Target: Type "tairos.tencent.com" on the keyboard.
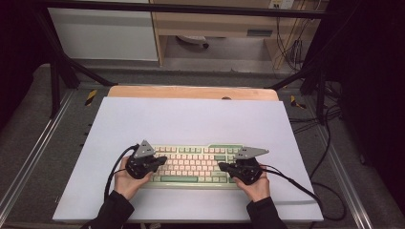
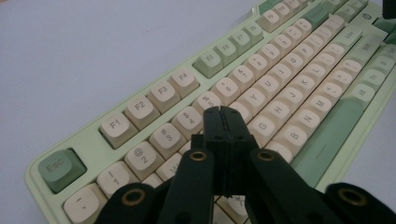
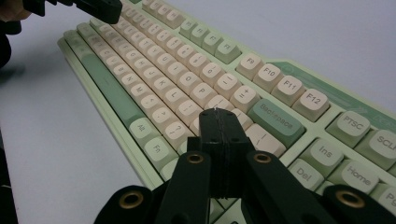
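Both claws are sitting pressed together w/ nothing pinched: you're holding left claw (image 1: pixel 162 160) over the keyboard (image 1: pixel 196 164) left half, right claw (image 1: pixel 223 166) over its right; keyboard's lying crosswise on the worktop (image 1: pixel 191 119).

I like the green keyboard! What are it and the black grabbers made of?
The keyboard looks like plastic: smooth matte keycaps with rounded moulded edges and printed letters, in a pale green case. The left gripper and right gripper look like hard black matte plastic, perhaps printed, with brass-coloured metal rings at the joints. Both are shut over the keys.
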